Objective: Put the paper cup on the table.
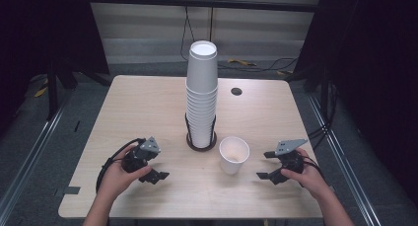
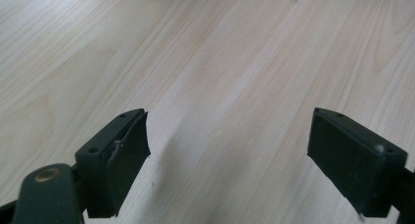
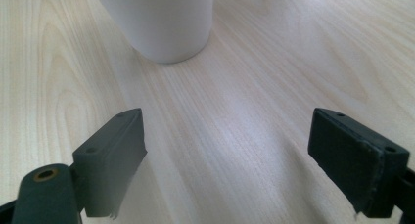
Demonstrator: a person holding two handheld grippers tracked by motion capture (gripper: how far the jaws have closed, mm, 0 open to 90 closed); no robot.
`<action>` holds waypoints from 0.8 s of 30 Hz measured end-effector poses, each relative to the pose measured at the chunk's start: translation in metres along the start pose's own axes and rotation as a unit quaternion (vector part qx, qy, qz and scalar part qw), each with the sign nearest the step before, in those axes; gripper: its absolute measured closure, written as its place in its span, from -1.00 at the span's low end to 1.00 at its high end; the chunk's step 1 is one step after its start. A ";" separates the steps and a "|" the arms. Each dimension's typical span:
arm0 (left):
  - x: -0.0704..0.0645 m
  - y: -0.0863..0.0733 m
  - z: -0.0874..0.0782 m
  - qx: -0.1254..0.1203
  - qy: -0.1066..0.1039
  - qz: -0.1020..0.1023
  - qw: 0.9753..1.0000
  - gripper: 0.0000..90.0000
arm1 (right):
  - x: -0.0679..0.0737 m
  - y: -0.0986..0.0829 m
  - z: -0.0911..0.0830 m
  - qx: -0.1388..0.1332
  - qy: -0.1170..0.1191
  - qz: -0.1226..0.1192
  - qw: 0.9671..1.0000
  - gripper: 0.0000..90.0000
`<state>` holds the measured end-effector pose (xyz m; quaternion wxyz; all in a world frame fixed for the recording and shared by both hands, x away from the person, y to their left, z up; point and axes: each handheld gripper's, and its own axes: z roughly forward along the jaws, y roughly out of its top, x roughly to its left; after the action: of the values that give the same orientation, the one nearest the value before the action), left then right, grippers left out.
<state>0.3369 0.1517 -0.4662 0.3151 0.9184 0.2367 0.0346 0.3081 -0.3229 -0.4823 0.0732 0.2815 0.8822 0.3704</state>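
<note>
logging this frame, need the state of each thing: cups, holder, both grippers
single cup: upright, mouth up, standing alone on the table, apart from both grippers
cup stack: nested, upside down, upright in its holder
holder: standing on the table, loaded with the stack
left gripper: open, holding nothing
right gripper: open, holding nothing, facing the single cup

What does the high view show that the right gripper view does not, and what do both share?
High view alone: the tall stack of cups in its dark holder, the person's hands, the left tongs, and the single cup's open mouth. Right gripper view alone: a close look along the right tongs, jaws wide apart with bare wood between them. Both share: the single white cup, standing apart from the right tongs on the wooden table.
</note>
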 end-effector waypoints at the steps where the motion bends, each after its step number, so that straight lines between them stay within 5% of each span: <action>1: 0.001 -0.002 0.000 -0.005 0.001 -0.003 1.000 -0.66 | 0.000 -0.001 0.000 -0.001 0.001 0.001 1.000 -0.70; 15: 0.016 -0.028 -0.008 -0.019 0.024 -0.027 0.999 -0.66 | -0.003 -0.013 0.008 0.013 -0.026 -0.011 1.000 -0.70; 24: 0.024 -0.046 -0.006 -0.016 0.036 -0.041 0.998 -0.66 | -0.005 -0.020 0.007 -0.009 -0.032 -0.015 0.999 -0.70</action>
<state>0.3375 0.1977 -0.4914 0.3216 0.9012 0.2846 0.0588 0.3056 -0.3324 -0.5014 0.1094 0.2794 0.8799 0.3683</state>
